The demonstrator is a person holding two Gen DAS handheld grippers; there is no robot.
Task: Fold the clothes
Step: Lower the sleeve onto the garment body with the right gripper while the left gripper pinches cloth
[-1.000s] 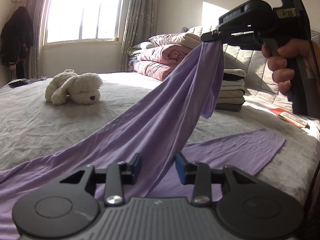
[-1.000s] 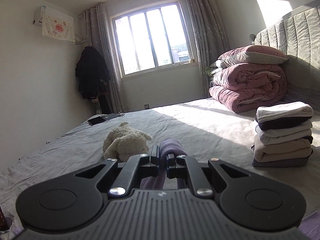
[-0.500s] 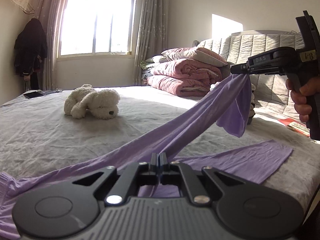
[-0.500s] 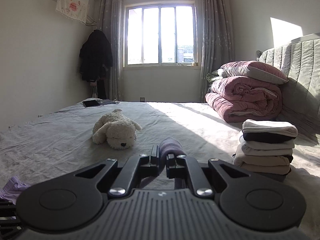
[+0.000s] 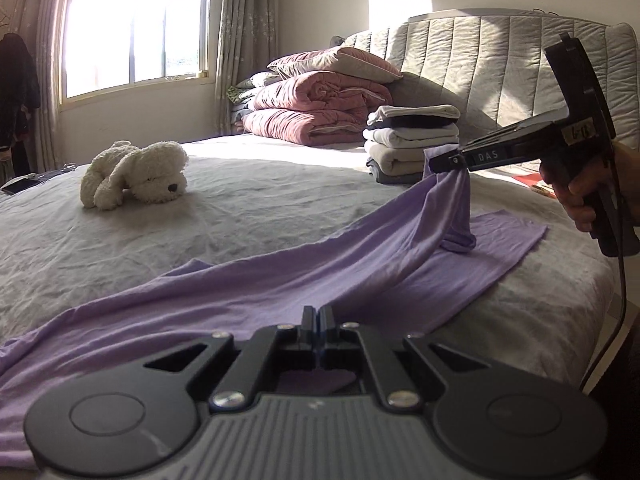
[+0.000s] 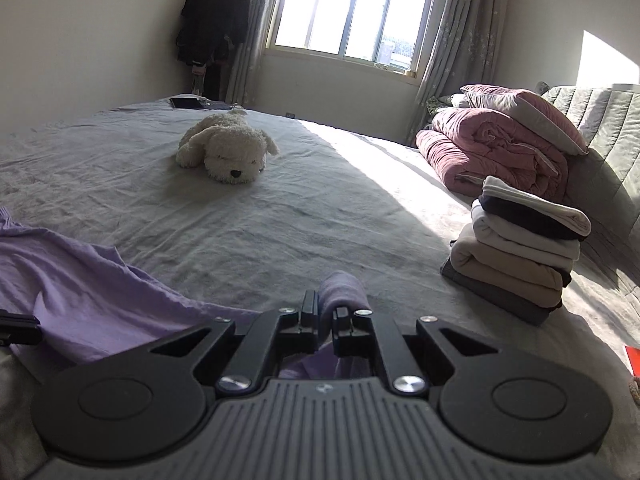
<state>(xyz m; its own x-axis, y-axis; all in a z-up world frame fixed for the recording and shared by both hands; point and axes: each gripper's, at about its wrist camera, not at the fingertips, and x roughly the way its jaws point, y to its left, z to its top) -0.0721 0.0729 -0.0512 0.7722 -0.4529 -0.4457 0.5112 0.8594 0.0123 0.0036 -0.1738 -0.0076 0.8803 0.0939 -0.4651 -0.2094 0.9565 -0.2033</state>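
Observation:
A lilac garment point(image 5: 280, 280) lies spread along the near edge of the grey bed point(image 5: 248, 208). My left gripper point(image 5: 318, 320) is shut on its near edge, low over the cloth. My right gripper point(image 5: 438, 162), held by a hand point(image 5: 580, 196), is shut on another part of the garment and lifts it a little above the bed, so a fold hangs down onto a flat part of the cloth. In the right wrist view the right gripper point(image 6: 328, 316) pinches a lilac bunch point(image 6: 342, 290), and more of the garment point(image 6: 80, 284) lies to the left.
A white plush dog point(image 5: 134, 174) lies mid-bed. A stack of folded clothes point(image 5: 412, 140) stands near the headboard point(image 5: 500, 68), with pink quilts and a pillow point(image 5: 320, 100) behind it. A phone point(image 6: 185, 103) lies at the far corner. The bed's right edge drops off nearby.
My left gripper has shut on the garment's near edge. My right gripper has come down from high up to just above the bed, so the cloth between them has slackened and settled.

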